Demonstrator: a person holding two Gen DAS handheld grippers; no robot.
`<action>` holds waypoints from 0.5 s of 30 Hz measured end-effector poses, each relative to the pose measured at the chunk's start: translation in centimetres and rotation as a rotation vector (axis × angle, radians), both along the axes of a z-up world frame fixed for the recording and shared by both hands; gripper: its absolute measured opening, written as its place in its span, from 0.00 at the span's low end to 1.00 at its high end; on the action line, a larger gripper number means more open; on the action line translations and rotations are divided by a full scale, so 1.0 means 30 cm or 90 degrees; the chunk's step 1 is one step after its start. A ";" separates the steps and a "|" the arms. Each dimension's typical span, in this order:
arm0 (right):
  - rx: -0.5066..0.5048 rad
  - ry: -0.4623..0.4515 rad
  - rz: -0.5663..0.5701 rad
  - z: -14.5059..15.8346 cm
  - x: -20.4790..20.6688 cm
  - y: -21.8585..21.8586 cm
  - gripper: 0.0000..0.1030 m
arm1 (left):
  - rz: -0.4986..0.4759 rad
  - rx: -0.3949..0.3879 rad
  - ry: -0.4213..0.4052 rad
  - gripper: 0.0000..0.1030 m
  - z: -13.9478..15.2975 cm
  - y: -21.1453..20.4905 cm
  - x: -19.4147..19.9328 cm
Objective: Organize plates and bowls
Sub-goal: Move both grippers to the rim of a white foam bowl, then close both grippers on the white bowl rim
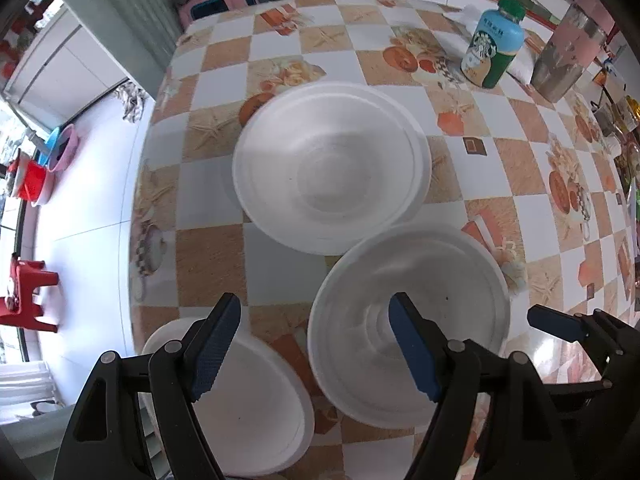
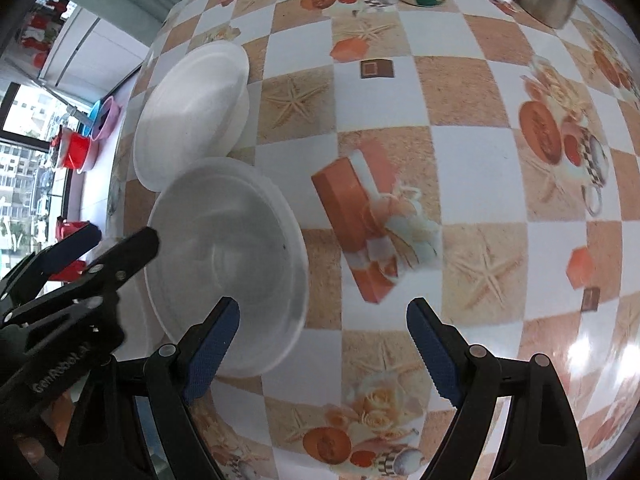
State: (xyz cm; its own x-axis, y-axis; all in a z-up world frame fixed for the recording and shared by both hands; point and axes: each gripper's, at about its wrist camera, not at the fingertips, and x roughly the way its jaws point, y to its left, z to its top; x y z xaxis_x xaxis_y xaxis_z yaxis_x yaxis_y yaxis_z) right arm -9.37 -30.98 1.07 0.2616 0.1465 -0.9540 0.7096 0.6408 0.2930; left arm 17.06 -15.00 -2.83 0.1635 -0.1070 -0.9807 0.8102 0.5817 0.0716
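Three white foam bowls sit on the checkered table [image 1: 208,264]. A far bowl [image 1: 332,168] seems to rest on a white plate. A near right bowl [image 1: 408,320] lies under my left gripper's right finger. A near left bowl [image 1: 248,400] is at the table's corner. My left gripper [image 1: 316,348] is open and empty above the gap between the two near bowls. My right gripper [image 2: 324,352] is open and empty, its left finger over the near bowl's [image 2: 228,260] rim; the far bowl [image 2: 192,112] lies beyond. The left gripper [image 2: 80,256] shows at left.
A blue and green bottle [image 1: 494,44] and a metal cup [image 1: 564,64] stand at the table's far right, with clutter along the right edge. The table edge drops to a white floor on the left, with red stools [image 1: 24,296] and basins [image 1: 60,148].
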 end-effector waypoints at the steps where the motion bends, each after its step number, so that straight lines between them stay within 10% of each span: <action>1: 0.000 0.002 0.004 -0.007 0.011 0.000 0.84 | 0.000 0.003 0.004 0.77 -0.010 -0.005 0.004; 8: 0.011 0.004 0.010 -0.044 0.031 -0.002 0.84 | 0.001 0.017 0.029 0.75 -0.062 -0.041 0.016; 12: 0.011 0.003 0.012 -0.054 0.033 0.008 0.84 | -0.004 0.031 0.058 0.46 -0.093 -0.055 0.010; 15: 0.018 0.002 0.011 -0.061 0.036 0.014 0.56 | -0.020 0.042 0.067 0.27 -0.117 -0.062 -0.006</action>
State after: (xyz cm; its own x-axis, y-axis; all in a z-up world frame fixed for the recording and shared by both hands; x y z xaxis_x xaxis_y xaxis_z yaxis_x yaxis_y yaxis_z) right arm -8.28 -30.56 -0.76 0.2557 0.1776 -0.9503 0.6994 0.6446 0.3087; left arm 16.89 -16.86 -6.35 0.0569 -0.0456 -0.9973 0.8327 0.5532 0.0222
